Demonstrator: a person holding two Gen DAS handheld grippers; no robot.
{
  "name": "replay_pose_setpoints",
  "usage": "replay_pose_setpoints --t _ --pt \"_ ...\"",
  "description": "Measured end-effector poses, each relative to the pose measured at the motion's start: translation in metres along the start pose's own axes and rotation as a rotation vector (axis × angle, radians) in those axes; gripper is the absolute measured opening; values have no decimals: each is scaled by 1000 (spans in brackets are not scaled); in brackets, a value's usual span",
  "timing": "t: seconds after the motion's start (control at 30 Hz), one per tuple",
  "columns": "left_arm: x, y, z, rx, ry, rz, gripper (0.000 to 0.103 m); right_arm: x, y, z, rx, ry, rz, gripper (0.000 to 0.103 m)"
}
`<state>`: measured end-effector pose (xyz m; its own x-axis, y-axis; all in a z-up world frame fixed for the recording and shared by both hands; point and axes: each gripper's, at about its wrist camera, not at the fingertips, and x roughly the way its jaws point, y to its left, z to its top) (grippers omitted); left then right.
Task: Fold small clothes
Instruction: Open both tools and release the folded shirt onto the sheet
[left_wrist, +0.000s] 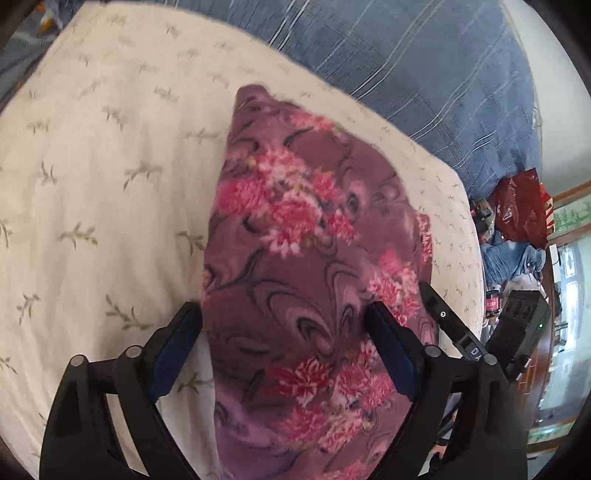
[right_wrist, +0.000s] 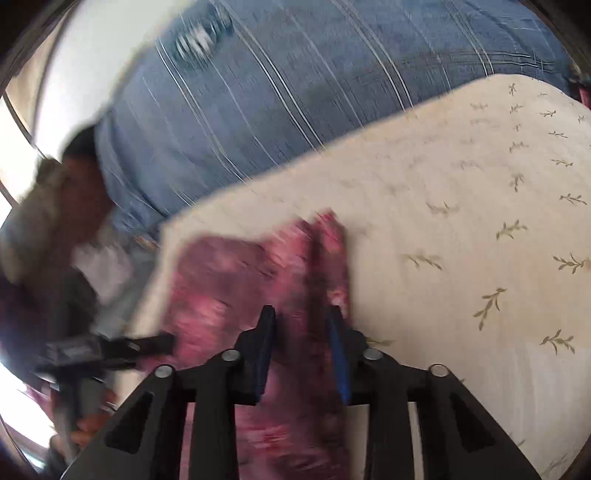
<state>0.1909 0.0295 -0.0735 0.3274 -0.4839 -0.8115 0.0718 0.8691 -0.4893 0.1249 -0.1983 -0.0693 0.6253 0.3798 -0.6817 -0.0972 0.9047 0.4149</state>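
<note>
A purple fleece garment with pink flowers (left_wrist: 306, 258) lies on a cream leaf-print sheet (left_wrist: 92, 184). My left gripper (left_wrist: 284, 317) is open, its jaws wide apart over the garment's near part. The right gripper's body (left_wrist: 454, 325) shows at the garment's right edge. In the blurred right wrist view the garment (right_wrist: 240, 295) lies ahead, with a folded ridge running between my right gripper's (right_wrist: 301, 317) jaws, which stand partly open with a gap. Whether they pinch the cloth is unclear.
A blue striped blanket (left_wrist: 424, 74) lies behind the cream sheet (right_wrist: 461, 221). A red bag (left_wrist: 521, 206) and clutter sit at the far right beyond the bed edge. The left gripper's body (right_wrist: 110, 350) shows at the left of the right wrist view.
</note>
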Motion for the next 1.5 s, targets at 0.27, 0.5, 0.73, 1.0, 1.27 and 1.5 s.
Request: replay_pose_setpoints --t 0.27,0.5,0.73,1.0,1.27,1.5 --pt "-10 -10 -14 54 -6 47 91 -15 -8 -2 42 10 17 37" --pt "-29 -8 -65 109 4 43 91 -52 1 -49 -15 66 124 57" --pt "-21 -9 -80 117 -27 66 93 -56 15 -80 -100 -2 22 70" --pt "-23 -7 -87 114 -70 65 96 -51 33 -85 -165 8 -33 94" --pt "-21 -9 -95 136 -98 85 103 -63 30 -102 -183 22 -35 101" --pt "-23 -11 -101 134 -118 89 103 -63 41 -113 -232 18 -112 103"
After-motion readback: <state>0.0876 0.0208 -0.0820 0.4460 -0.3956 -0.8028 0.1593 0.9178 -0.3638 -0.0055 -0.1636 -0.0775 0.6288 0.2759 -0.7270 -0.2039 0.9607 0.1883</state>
